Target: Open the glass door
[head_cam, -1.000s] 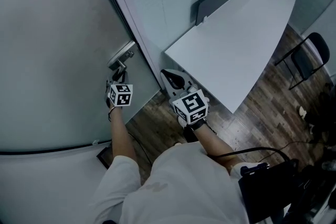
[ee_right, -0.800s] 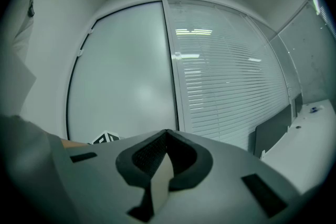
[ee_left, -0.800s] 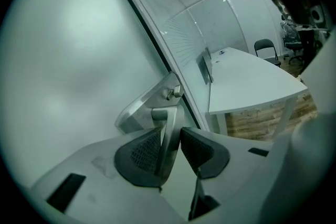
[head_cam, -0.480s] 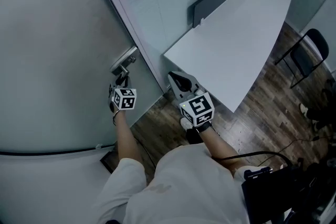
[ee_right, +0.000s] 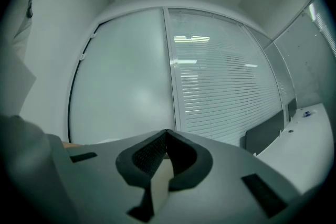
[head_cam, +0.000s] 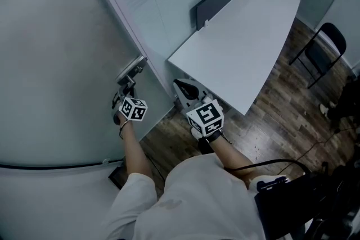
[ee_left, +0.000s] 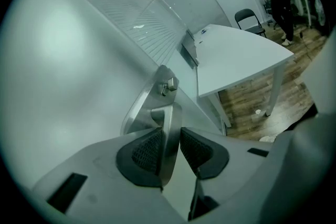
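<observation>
My left claw (ee_left: 170,136) is closing its jaws on the metal lever handle (ee_left: 169,113) of the glass door (head_cam: 50,53), with the lever pinched upright between both ribbed pads. In the head view the handle sits at about 11 o'clock from that claw's marker cube (head_cam: 134,109). My right claw (ee_right: 164,136) hangs at 3 o'clock of the left, pressed together on nothing, and faces the frosted panel near the white desk (head_cam: 242,36).
</observation>
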